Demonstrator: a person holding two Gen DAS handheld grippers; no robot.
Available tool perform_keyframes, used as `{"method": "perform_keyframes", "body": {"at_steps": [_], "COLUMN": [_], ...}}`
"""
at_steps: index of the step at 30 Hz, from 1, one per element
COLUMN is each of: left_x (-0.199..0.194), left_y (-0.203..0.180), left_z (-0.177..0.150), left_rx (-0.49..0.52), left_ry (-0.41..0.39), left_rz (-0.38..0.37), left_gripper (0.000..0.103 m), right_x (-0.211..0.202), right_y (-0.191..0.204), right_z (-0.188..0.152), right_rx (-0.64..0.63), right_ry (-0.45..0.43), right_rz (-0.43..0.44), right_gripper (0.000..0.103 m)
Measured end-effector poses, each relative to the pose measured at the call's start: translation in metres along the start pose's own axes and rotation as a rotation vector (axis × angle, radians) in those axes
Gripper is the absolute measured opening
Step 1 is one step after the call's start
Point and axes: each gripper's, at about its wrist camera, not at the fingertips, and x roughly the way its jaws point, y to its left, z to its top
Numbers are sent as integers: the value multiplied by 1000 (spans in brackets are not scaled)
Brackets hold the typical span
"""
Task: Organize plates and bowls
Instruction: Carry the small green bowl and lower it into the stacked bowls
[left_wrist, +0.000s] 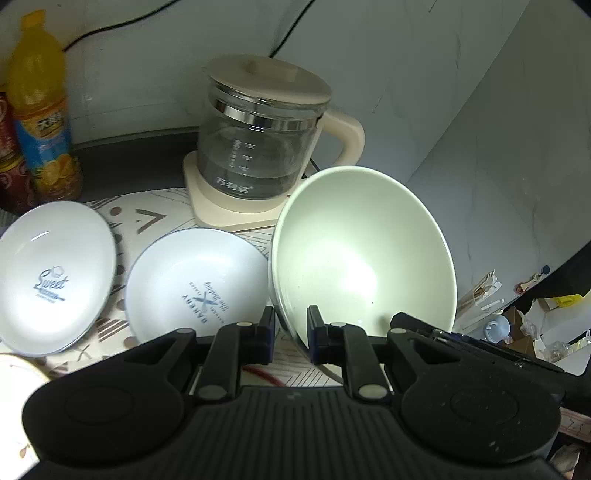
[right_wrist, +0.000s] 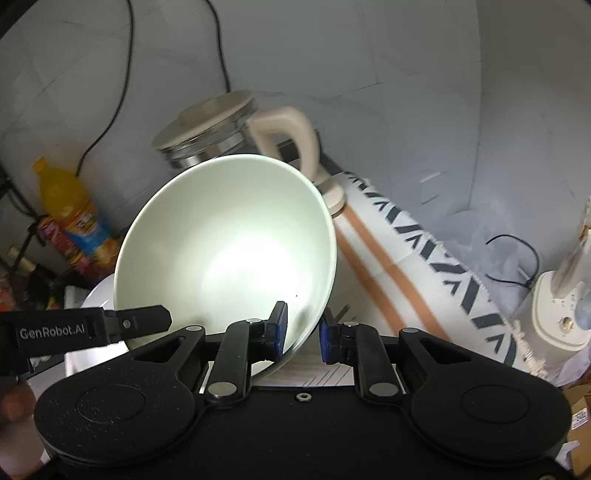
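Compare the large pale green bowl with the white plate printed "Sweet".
The large pale green bowl is deep, plain and tilted on edge, its rim between the fingers of both the left gripper and the right gripper. The white plate printed "Sweet" is shallow, bears blue lettering and lies on the patterned cloth, ungripped. Both are round and glossy.

The glass kettle (left_wrist: 258, 147) blocks the way just behind the tilted green bowl (left_wrist: 364, 251); two white plates (left_wrist: 195, 284) fill the cloth left of the kettle.
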Motion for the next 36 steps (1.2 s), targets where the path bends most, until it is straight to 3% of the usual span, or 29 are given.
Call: {"method": "perform_keyframes", "body": {"at_steps": [12,27,36], "left_x": [-43,-55,-55], "left_y": [16,30,40], "left_z": [-24,-64,-82], "left_rx": [11,-1,-30], "left_ry": [-16,110,185], "left_rz": [20,-10,-20], "left_gripper": [16,16,16], "right_x": [-23,-47,-51], "right_y": [23,41,42], "right_z": [-21,-48,-68], "right_rx": [-100,-260,-272], "right_ry": [11,76,143], "right_rz": [98,114,134], "right_gripper": [18,19,21]}}
